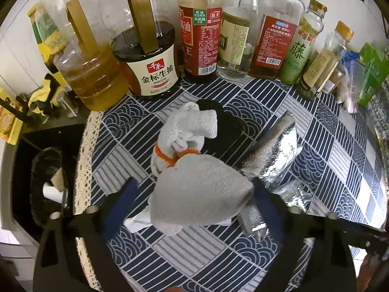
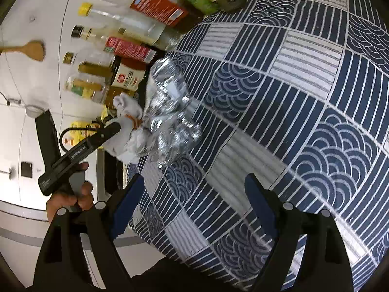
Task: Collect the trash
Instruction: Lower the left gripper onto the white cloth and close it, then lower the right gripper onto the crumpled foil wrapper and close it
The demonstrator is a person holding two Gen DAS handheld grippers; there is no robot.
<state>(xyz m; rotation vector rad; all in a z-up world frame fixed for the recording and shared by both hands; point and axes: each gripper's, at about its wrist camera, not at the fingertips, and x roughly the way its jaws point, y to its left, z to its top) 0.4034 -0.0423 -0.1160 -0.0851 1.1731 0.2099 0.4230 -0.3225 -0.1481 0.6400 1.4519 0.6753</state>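
A grey-white cloth bundle (image 1: 201, 189) tied with an orange band lies on the blue patterned tablecloth (image 1: 328, 160). My left gripper (image 1: 194, 192) straddles it: the right finger touches the cloth and a gap shows at the left finger, so the jaws are open. Crumpled white tissue (image 1: 136, 221) pokes out under the bundle. A crinkled silver foil bag (image 1: 277, 148) sits just right of it and a black item (image 1: 226, 126) behind. In the right wrist view, my right gripper (image 2: 194, 202) stands open over bare tablecloth (image 2: 291, 97), short of the foil bag (image 2: 170, 112), the bundle (image 2: 126, 107) and the left gripper (image 2: 114, 127).
Bottles and jars line the wall at the back: an oil jug (image 1: 97, 82), a soy sauce tub (image 1: 150, 68), tall bottles (image 1: 201, 36). Green packets (image 1: 372, 70) sit at the right. A black bin (image 1: 46, 170) holding paper scraps stands off the table's left edge (image 1: 82, 160).
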